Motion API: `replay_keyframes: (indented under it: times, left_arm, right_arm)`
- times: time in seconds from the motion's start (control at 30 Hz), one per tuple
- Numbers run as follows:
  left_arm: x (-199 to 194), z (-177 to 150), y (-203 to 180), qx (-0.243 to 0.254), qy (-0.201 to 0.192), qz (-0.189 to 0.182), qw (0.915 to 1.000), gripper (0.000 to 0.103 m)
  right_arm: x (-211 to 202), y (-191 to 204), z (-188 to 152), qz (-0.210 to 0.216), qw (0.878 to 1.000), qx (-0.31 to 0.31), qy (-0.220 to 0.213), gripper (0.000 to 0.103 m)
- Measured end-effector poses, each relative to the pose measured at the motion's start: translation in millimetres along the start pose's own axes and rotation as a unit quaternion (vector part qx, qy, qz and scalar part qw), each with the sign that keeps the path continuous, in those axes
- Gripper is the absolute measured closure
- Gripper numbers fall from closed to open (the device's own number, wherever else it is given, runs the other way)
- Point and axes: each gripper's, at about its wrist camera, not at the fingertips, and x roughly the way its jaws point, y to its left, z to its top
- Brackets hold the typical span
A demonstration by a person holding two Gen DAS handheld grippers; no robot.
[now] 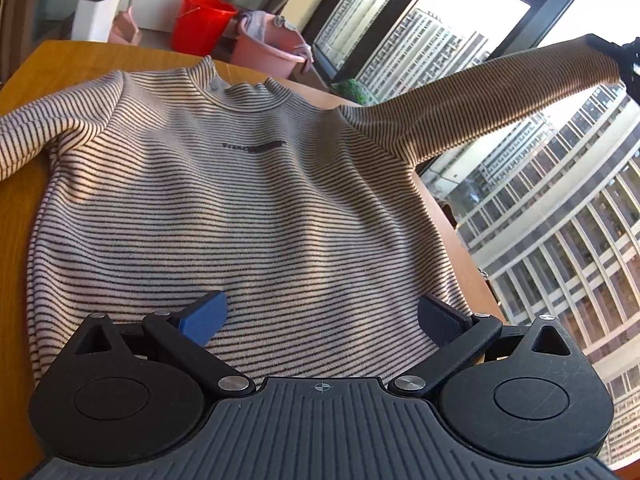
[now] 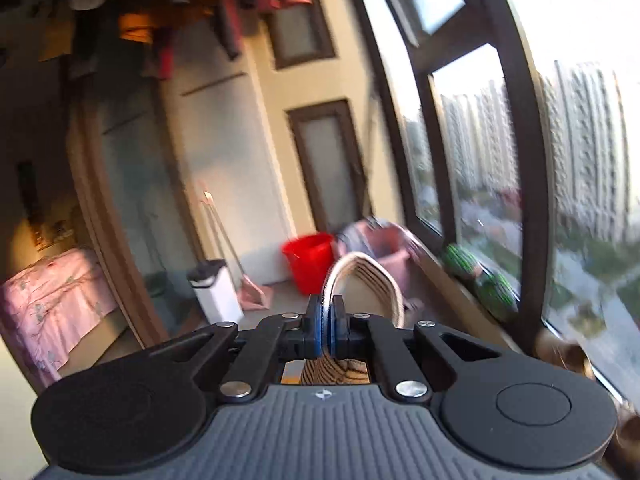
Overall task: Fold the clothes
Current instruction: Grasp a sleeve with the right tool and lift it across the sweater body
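A cream sweater with thin dark stripes [image 1: 224,200] lies face up on a wooden table [image 1: 16,216], collar away from me. My left gripper [image 1: 320,320] hovers open over its hem, blue pads spread wide with nothing between them. The sweater's right sleeve [image 1: 492,100] is lifted off the table and stretched out to the upper right, where the other gripper's dark body [image 1: 628,60] holds its end. In the right wrist view my right gripper [image 2: 328,320] is shut on the sleeve cuff [image 2: 368,280], which loops up beyond the pads.
Beyond the table stand a red bucket [image 1: 202,22], a pink tub [image 1: 268,46] with cloth in it and a white bin [image 1: 98,10]. Tall windows [image 1: 560,216] run along the right side. The table's right edge [image 1: 460,236] lies just past the sweater.
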Motion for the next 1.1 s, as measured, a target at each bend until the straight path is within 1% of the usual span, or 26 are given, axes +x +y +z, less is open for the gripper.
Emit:
replay_keyframes:
  times: [0.03,0.17,0.3,0.47,0.6,0.7,0.8,0.87,0.97,1.03,1.1]
  left_arm:
    - [1,1,0,0.0,-0.001,-0.002,1.0,0.0]
    - [1,0,1,0.0,-0.005,-0.013,0.9999,0.0]
    - [1,-2,3,-0.001,-0.011,-0.025,0.9996,0.0]
    - [0,-6,6,0.001,-0.015,-0.034,0.9993,0.0]
    - [-2,-8,8,0.0,-0.017,-0.04,0.999,0.0]
    - [-3,-10,10,-0.001,-0.019,-0.045,0.9988,0.0]
    - [-3,-11,12,-0.002,-0.021,-0.05,0.9985,0.0]
    - [-4,-12,12,-0.001,-0.022,-0.052,0.9984,0.0]
    - [-3,-12,12,0.004,-0.021,-0.051,0.9985,0.0]
    - [-2,-11,11,0.006,-0.021,-0.048,0.9986,0.0]
    - [-1,-10,9,0.007,-0.022,-0.044,0.9988,0.0]
  right_arm:
    - [4,12,5,0.01,1.0,-0.012,-0.002,0.099]
    - [23,54,9,0.041,0.998,-0.045,0.014,0.099]
    - [43,88,7,0.063,0.995,-0.069,0.03,0.099]
    - [65,120,4,0.079,0.992,-0.085,0.048,0.099]
    - [76,140,-3,0.102,0.989,-0.087,0.063,0.099]
    - [86,160,-15,0.122,0.984,-0.096,0.082,0.099]
    - [93,181,-28,0.133,0.98,-0.119,0.084,0.098]
    - [93,191,-32,0.146,0.978,-0.122,0.081,0.098]
    - [90,202,-34,0.168,0.975,-0.123,0.074,0.092]
    - [88,206,-34,0.179,0.973,-0.126,0.07,0.085]
    - [86,207,-38,0.189,0.97,-0.136,0.071,0.083]
